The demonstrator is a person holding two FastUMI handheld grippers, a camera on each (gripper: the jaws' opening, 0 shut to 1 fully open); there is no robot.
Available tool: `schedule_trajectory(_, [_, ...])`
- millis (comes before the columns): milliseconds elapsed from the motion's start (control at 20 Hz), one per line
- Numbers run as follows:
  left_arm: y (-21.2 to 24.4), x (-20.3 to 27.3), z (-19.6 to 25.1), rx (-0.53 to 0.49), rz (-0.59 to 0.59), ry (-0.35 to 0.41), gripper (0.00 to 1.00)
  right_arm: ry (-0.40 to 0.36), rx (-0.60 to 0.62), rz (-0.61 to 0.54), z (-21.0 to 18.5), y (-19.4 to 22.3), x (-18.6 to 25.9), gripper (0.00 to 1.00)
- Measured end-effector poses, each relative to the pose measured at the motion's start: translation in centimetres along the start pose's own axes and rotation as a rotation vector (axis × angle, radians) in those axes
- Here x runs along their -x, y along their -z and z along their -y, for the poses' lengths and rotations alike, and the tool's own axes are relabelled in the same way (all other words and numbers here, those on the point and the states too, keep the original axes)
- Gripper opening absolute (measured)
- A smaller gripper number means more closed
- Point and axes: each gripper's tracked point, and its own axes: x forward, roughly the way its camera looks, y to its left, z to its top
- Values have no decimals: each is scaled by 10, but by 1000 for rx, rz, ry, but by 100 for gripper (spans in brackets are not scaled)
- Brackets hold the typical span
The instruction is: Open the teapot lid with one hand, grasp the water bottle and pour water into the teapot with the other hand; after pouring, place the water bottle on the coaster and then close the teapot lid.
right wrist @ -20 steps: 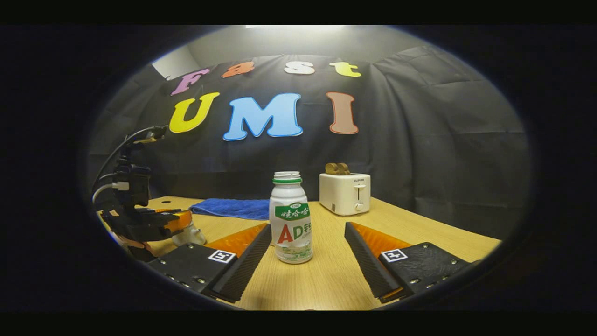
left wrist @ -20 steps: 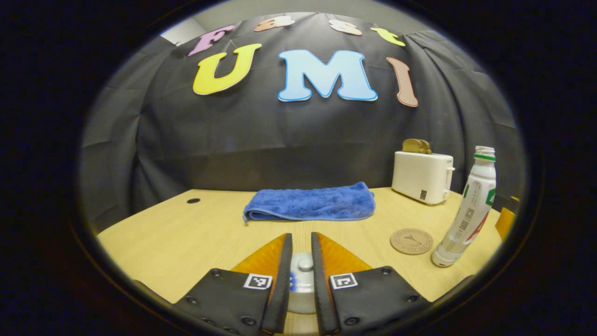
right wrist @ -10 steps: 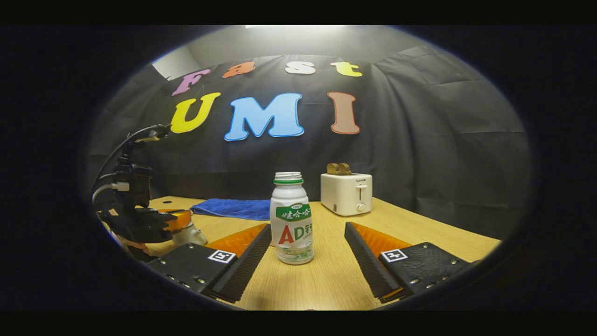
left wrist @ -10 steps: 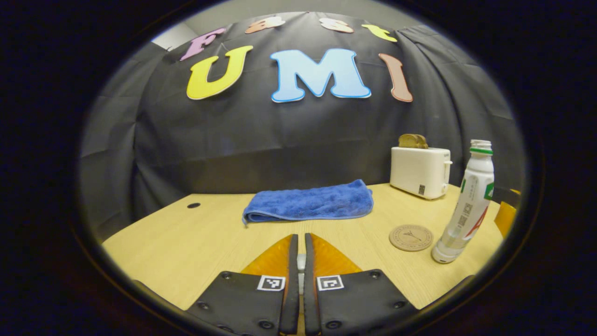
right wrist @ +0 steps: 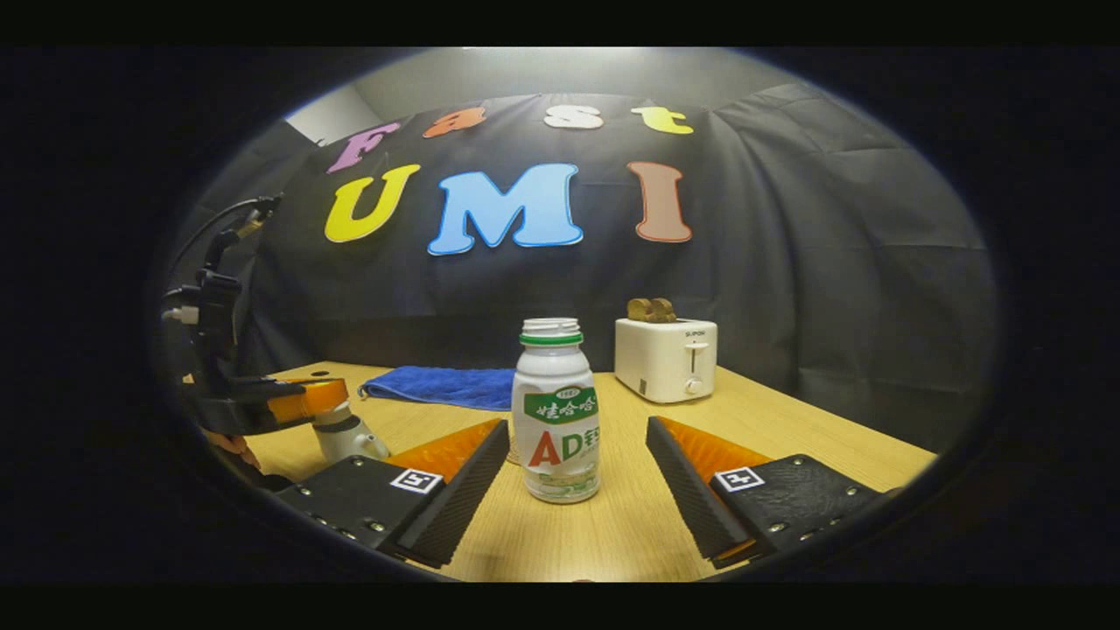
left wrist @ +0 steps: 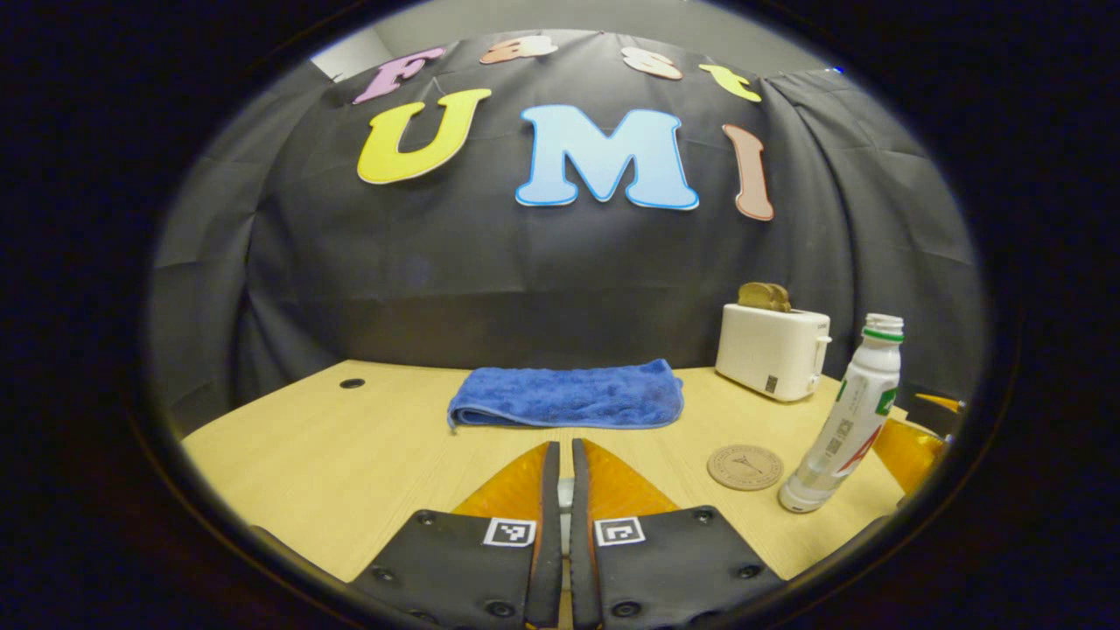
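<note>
My left gripper (left wrist: 560, 448) is shut on the knob of the white teapot lid (left wrist: 565, 497), of which a thin sliver shows between the fingers. In the right gripper view that left gripper (right wrist: 302, 401) holds the lid just above the white teapot (right wrist: 350, 444) at the left. The uncapped water bottle (right wrist: 557, 411), white with a green neck ring, stands upright on the table. My right gripper (right wrist: 577, 427) is open with one finger on each side of the bottle, apart from it. The round cork coaster (left wrist: 745, 466) lies just left of the bottle (left wrist: 844, 429).
A folded blue towel (left wrist: 567, 395) lies at the back middle of the wooden table (left wrist: 350, 446). A white toaster (left wrist: 772, 350) with bread in it stands at the back right, behind the coaster. A hand shows under the left gripper in the right gripper view.
My left gripper closed on the lid knob, then rose with the lid off the teapot. My right gripper edged closer to the bottle and stayed open.
</note>
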Motion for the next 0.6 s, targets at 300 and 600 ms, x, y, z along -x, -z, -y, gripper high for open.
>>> schedule_trajectory(300, [-18,20,-19,16,22,5,11,-24,-47,-46,-4,8,-19,97])
schedule_trajectory(600, [-14,32,-50,32,11,-31,11,-38,-36,-68,-7,10,-30,97])
